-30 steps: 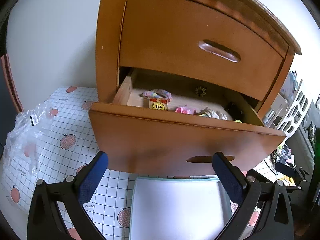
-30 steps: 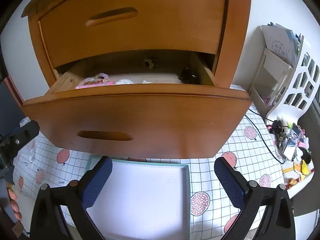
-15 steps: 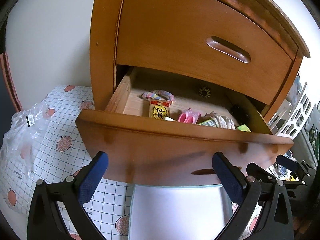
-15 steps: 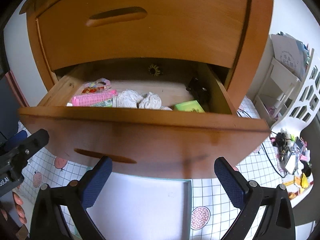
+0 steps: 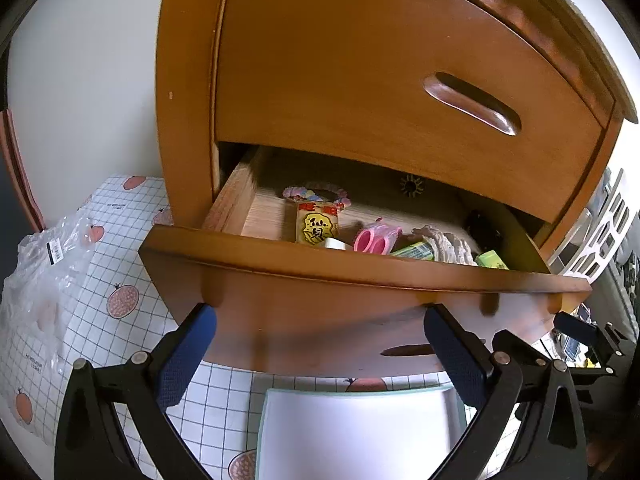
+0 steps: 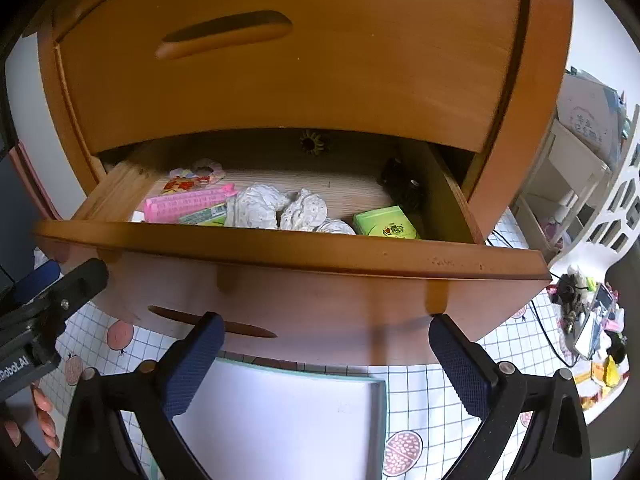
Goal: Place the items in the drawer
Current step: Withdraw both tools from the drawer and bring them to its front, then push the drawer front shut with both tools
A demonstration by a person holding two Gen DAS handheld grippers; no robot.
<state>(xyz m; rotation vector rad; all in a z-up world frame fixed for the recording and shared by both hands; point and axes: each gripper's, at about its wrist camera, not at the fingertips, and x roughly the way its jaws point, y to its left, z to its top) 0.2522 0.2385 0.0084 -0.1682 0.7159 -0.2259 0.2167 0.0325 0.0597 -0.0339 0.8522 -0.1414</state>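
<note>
Wooden lower drawer (image 6: 280,248) seen pulled out w/ items inside — pink clip (image 6: 188,206), green box (image 6: 386,222), snack packet (image 5: 317,227); left gripper (image 5: 320,344) & right gripper (image 6: 324,354) both spread wide, nothing held, tray (image 6: 280,420) bare; loading judged done, closing push needed next.

You face a plain white wall (image 5: 80,80) behind a wooden cabinet (image 5: 188,100). The surface below wears a white gridded cloth (image 5: 132,276) printed with round pink fruit. To your right stands a white shelf unit (image 6: 572,176) with cut-out sides, holding what may be papers; the fisheye blurs them. A dark reddish frame (image 5: 16,160) edges the wall at far left.
</note>
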